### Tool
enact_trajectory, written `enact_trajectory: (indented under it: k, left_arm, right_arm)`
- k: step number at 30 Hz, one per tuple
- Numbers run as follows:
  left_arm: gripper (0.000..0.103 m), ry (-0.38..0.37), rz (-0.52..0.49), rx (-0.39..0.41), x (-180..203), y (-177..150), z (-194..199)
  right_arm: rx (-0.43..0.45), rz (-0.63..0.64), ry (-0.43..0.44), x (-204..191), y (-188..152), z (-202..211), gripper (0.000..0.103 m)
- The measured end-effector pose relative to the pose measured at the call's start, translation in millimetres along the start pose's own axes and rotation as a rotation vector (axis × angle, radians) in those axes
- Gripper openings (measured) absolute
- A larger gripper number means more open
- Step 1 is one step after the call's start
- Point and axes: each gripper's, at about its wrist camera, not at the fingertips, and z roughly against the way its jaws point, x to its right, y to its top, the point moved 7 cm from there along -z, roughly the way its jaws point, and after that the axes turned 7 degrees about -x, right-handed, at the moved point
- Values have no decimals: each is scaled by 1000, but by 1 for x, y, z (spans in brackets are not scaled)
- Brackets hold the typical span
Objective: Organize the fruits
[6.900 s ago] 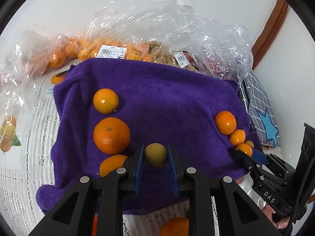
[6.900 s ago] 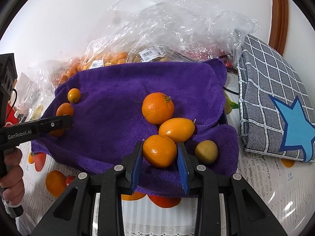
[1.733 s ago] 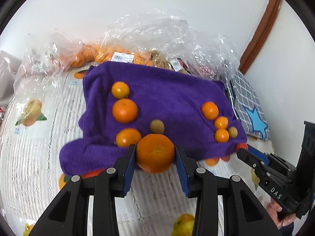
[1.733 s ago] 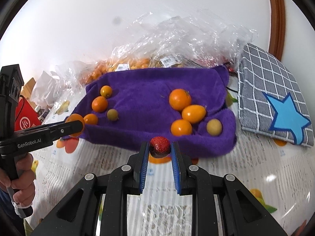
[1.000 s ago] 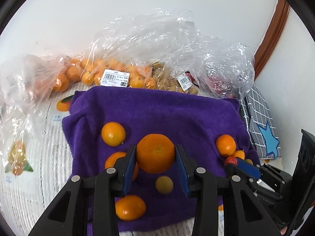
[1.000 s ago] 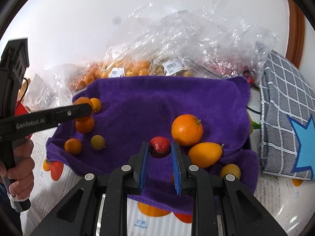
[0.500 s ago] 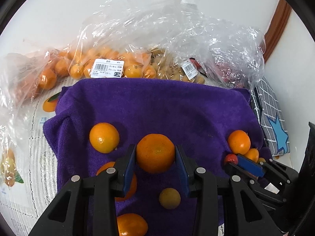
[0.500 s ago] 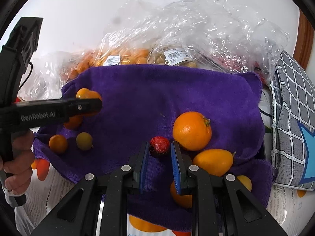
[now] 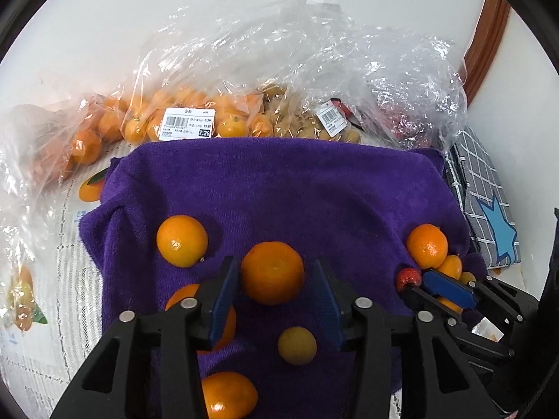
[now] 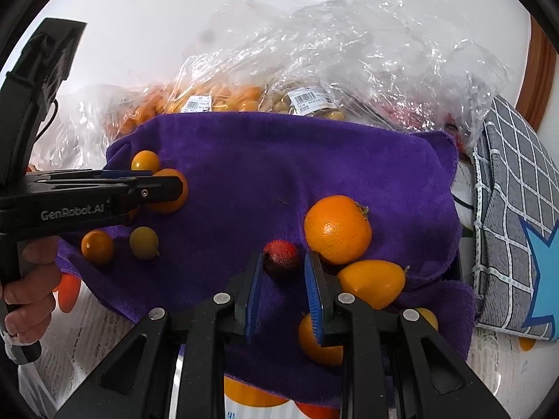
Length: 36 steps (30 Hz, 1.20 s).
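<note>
A purple towel (image 9: 314, 188) lies spread on the table. In the left wrist view a round orange (image 9: 272, 272) rests on it between the blue pads of my left gripper (image 9: 275, 268). Those jaws are opening, and a narrow gap shows on each side of the orange. In the right wrist view a small red berry (image 10: 281, 256) sits on the towel (image 10: 279, 160) between the pads of my right gripper (image 10: 283, 262). Its jaws are opening too and stand just clear of the berry, beside a large orange (image 10: 337, 228).
Several oranges lie on the towel, with a small yellow-green fruit (image 9: 297, 345) and an oval yellow one (image 10: 372, 282). Clear plastic bags of fruit (image 9: 223, 118) line the back against the wall. A grey checked cloth with a blue star (image 10: 517, 216) lies at the right.
Both pairs of jaws have parted slightly. The orange and the red berry, gripped before, now sit loose on the towel between the pads. Both hands have hardly moved.
</note>
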Motion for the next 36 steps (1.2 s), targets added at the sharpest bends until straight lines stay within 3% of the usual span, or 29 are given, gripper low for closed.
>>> enact_trajectory:
  k: [5, 10, 25, 28, 32, 36]
  left_arm:
    - [50, 17, 8, 31, -3, -4, 22]
    - [55, 33, 59, 59, -8, -13, 54]
    - [65, 36, 89, 201, 16, -77, 155]
    - [66, 44, 96, 212, 18, -90, 168]
    - [71, 59, 99, 234, 22, -105, 183]
    - [77, 76, 92, 240, 27, -116, 193]
  right_arm:
    - [7, -21, 1, 0, -2, 15, 35]
    - [33, -42, -3, -4, -4, 46, 50]
    - [50, -96, -91, -9, -42, 149, 51]
    - [81, -104, -104, -12, -53, 167, 65]
    - [126, -104, -126, -15, -66, 189, 69]
    - [147, -110, -132, -16, -77, 205, 83]
